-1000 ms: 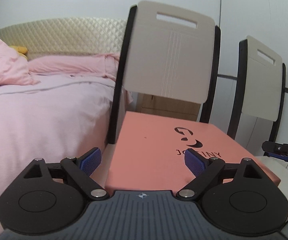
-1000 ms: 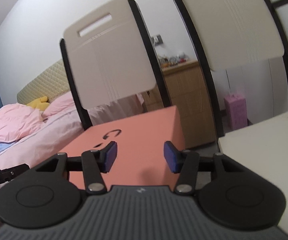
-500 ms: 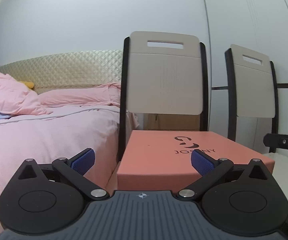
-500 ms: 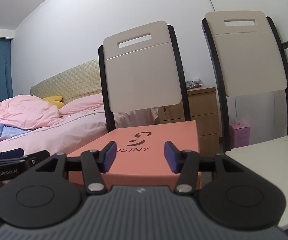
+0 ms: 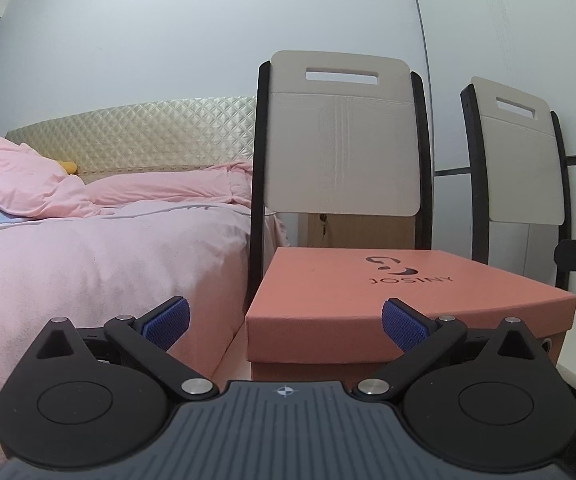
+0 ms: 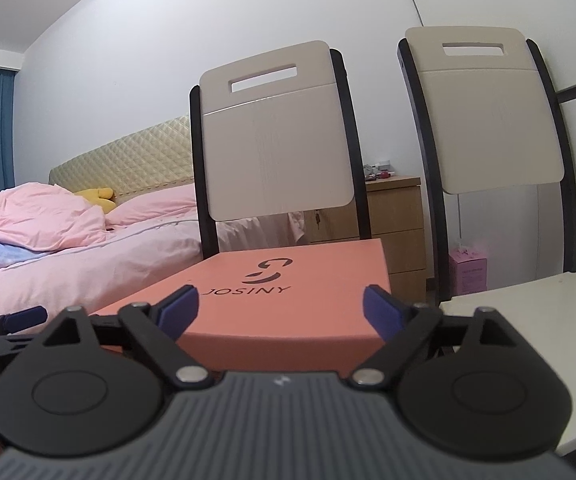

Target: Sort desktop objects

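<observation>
**Both grippers lowered and levelled before the box; right gripper opened wider**

Change over the last second: both wrist views have dropped from a steep look down onto the lid to a low, nearly level line along it. The salmon-pink cardboard shoe box with the "JOSINY" logo [image 5: 400, 300] now shows its front lid edge and the brown base under it. In the right wrist view the same box [image 6: 288, 300] fills the space between the fingers.

Finger state:
- Left gripper [image 5: 285, 322]: fingers spread wide, holding nothing. The blue ribbed pad [image 5: 402, 326] overlaps the box front in the picture; contact cannot be confirmed.
- Right gripper [image 6: 279, 314]: fingers wide and empty. The spread is clearly greater than one second ago.

Location of the task object: the box rests on the seat of the near cream-backed, black-framed chair [image 5: 342, 136], just beside the pink-covered bed [image 5: 99, 256]. A second matching chair [image 6: 484, 112] stands to its right with a white seat [image 6: 528, 308].

Assessment: the level approach and wide fingers suggest preparation for a two-handed grip on the box or its lid. Sorting proper has not begun; no desktop items are visible. The lid is still closed. The lid may lift off the base if only the lid is gripped.
</observation>
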Tool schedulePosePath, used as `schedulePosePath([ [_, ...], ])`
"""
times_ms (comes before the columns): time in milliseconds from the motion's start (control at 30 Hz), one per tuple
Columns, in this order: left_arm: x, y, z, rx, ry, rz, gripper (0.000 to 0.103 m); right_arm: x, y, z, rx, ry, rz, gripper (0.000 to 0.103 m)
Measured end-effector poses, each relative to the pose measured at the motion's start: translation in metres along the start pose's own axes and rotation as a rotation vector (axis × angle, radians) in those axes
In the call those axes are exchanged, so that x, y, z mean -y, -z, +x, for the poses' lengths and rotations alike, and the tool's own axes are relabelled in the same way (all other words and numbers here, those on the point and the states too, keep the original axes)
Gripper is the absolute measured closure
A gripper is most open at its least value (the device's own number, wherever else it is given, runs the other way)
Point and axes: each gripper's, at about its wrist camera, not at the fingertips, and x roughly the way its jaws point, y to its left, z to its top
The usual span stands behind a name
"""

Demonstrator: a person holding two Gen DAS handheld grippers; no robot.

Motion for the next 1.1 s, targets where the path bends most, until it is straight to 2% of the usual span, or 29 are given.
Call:
schedulePosePath([
  [267, -0.0024, 0.0019, -0.0012, 0.002, -0.002, -0.008, 0.0, -0.0032, 0.0032, 0.0011, 0.013, 0.011, -0.016, 0.0],
  [567, 0.0011, -0.0012, -0.0055, 0.004, 0.002, -0.002, 0.0, -0.0045, 0.0038, -0.0026, 0.021, 0.022, -0.023, 0.0],
  [1100, 0.0012, -0.0035, -0.0058, -0.004, 0.004, -0.016, 0.0, -0.0068, 0.0061, -0.0012, -0.017, 0.066, -0.021, 0.0],
])
